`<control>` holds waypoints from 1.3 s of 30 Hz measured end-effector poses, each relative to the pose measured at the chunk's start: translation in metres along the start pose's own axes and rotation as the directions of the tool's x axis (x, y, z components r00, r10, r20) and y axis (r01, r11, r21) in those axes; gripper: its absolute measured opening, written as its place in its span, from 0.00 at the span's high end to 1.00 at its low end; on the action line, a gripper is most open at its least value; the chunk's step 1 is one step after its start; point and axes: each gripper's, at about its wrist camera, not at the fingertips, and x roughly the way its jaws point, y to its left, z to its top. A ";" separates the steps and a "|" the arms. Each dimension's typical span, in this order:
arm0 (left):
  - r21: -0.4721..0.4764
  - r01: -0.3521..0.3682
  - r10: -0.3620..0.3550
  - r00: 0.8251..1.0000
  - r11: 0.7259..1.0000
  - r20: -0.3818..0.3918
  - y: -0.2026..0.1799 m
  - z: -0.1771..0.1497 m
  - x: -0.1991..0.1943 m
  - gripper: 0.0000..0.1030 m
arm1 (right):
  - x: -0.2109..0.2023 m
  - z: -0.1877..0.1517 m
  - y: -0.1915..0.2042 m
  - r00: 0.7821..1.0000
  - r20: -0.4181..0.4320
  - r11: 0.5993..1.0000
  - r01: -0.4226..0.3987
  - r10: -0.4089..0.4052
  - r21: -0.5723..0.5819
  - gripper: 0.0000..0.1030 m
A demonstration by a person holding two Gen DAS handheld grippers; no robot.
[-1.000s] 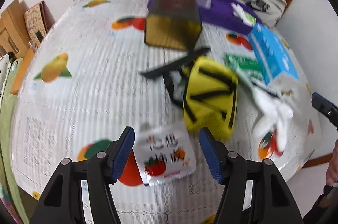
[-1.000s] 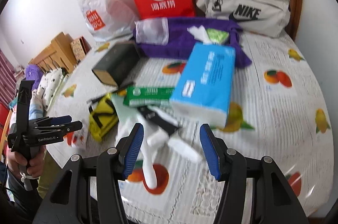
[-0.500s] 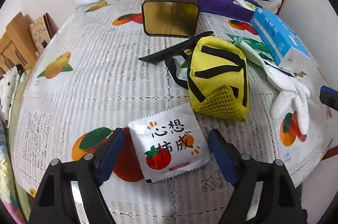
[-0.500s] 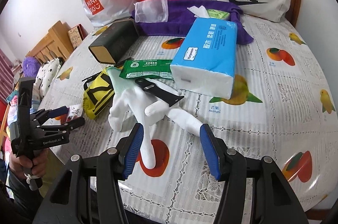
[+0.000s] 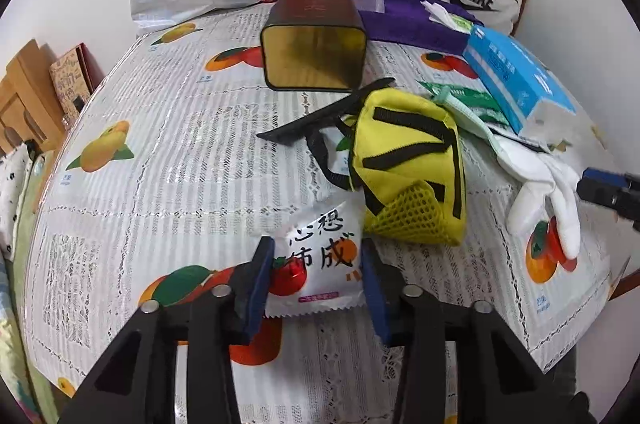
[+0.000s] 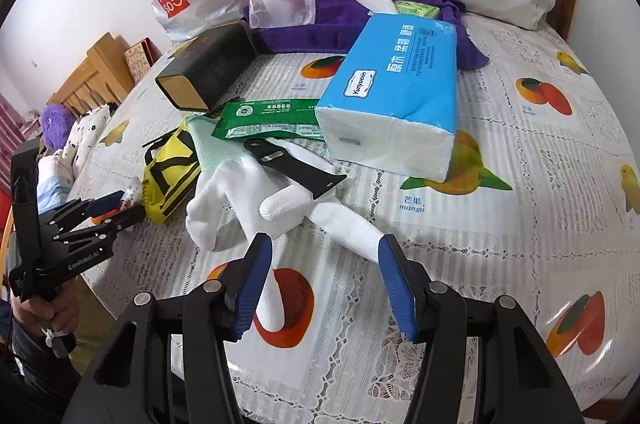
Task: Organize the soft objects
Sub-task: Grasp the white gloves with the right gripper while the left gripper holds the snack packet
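Left gripper (image 5: 316, 278) closing on snack packet (image 5: 316, 256); packet sits between its pads at table's (image 5: 160, 160) near edge.
Right gripper (image 6: 324, 276) apart over white glove (image 6: 256, 196). 1 dark tin (image 5: 314, 56) lies sideways, interior unclear.

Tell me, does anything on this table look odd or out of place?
Yes. Among the soft things, a hard black scraper-like tool lies across the white glove, and a dark tin lies tipped on its side, its open mouth showing an empty gold inside. Nothing looks spilled or damaged.
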 end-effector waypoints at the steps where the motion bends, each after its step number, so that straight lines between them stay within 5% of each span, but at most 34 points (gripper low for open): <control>1: -0.001 0.001 -0.001 1.000 1.000 0.002 0.001 0.000 0.000 0.69 | 0.001 0.000 0.000 1.000 -0.002 1.000 0.001 -0.001 -0.001 0.46; 15: -0.044 0.047 -0.047 0.999 0.998 0.008 0.011 0.003 0.000 0.70 | 0.018 0.010 -0.001 1.000 0.011 0.999 0.028 -0.028 -0.027 0.46; 21: -0.033 0.038 -0.038 0.999 0.999 0.003 0.008 0.003 0.002 0.69 | 0.031 0.013 0.002 1.000 -0.007 0.996 0.020 -0.021 -0.087 0.35; 32: -0.035 0.047 -0.048 0.999 0.998 -0.004 0.009 0.006 0.003 0.68 | 0.029 0.019 0.013 0.995 -0.009 0.993 -0.097 0.096 -0.071 0.34; 39: -0.025 0.043 -0.043 0.999 0.999 -0.002 0.008 0.006 0.004 0.67 | 0.045 0.015 0.038 0.991 -0.036 0.987 -0.130 0.127 -0.099 0.20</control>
